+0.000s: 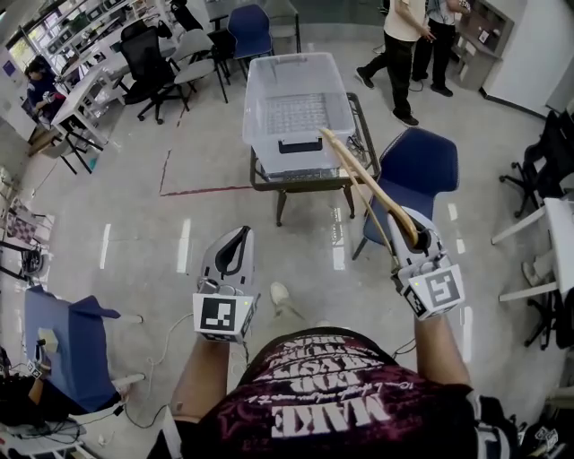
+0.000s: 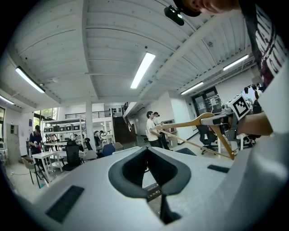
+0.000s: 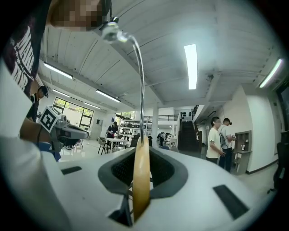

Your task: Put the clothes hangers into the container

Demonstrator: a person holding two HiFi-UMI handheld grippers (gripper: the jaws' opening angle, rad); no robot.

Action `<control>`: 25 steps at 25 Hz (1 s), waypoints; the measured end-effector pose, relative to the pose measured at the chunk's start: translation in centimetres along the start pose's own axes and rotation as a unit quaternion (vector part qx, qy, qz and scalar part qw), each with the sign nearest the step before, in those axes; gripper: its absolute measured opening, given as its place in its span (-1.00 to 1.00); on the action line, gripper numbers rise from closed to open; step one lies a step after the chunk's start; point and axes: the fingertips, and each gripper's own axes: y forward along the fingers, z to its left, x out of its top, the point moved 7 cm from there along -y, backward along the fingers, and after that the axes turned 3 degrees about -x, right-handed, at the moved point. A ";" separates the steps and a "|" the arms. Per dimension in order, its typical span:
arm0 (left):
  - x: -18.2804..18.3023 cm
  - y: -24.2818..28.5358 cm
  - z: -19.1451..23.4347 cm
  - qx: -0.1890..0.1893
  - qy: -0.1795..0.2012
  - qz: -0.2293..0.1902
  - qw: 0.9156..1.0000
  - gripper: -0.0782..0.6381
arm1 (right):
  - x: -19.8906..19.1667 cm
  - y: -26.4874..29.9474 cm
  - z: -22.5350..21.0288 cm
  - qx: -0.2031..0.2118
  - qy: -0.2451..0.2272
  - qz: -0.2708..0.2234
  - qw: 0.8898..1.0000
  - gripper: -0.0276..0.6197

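Head view: right gripper [image 1: 410, 229] held a wooden clothes hanger [image 1: 357, 172] clamped between its jaws, near the clear container [image 1: 296, 59]; left gripper [image 1: 236, 242] jaws closed together, empty.

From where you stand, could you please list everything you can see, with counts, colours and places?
container: one, clear, on the table ahead
table: one, dark frame, middle of the floor
hanger: one, wooden with a metal hook, in the right gripper
blue chairs: three; right of the table, lower left, far behind the container
black office chairs: two; upper left, right edge
bystanders: two, standing at upper right
tape line: one, red, on the floor left of the table
left gripper: one, white, shut, empty
right gripper: one, white, shut on the hanger
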 end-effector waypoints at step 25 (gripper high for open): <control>-2.1 11.0 9.5 -0.019 -0.017 0.014 1.000 -0.77 | -1.2 12.5 -2.1 -0.026 0.012 0.024 0.999 -0.73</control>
